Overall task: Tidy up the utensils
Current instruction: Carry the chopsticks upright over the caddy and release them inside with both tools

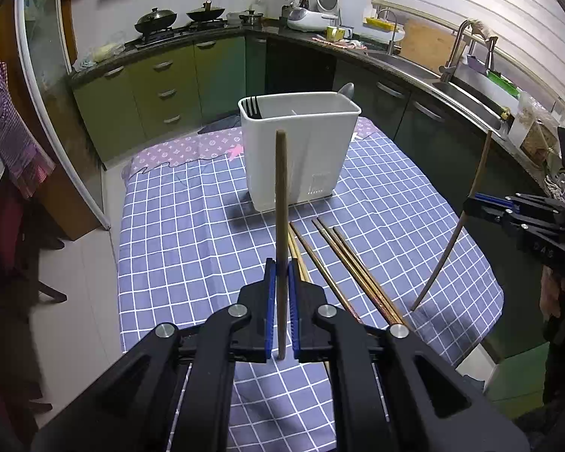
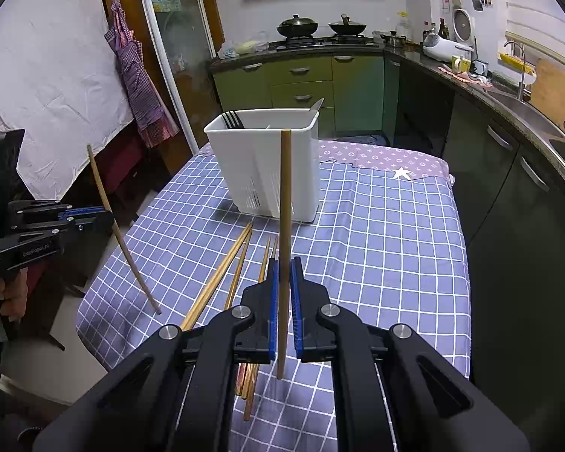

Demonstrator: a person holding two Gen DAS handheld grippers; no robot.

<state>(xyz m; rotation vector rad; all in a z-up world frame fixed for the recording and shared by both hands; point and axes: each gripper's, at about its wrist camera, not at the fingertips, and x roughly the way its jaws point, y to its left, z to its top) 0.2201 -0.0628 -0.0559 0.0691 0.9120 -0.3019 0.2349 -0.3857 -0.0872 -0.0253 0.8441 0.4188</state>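
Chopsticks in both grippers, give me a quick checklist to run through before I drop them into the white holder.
1. Left gripper shut on a chopstick: ok.
2. Right gripper shut on its own chopstick: ok.
3. Both held sticks clear of the cloth: ok, each hangs above the checked tablecloth.
4. White holder upright with its top open: ok.
5. Free room inside the holder: cannot tell; black fork tines and a spoon stand at its corners, and the rest of the inside is hidden.
6. Loose chopsticks left on the cloth for later: ok, several lie near the holder.
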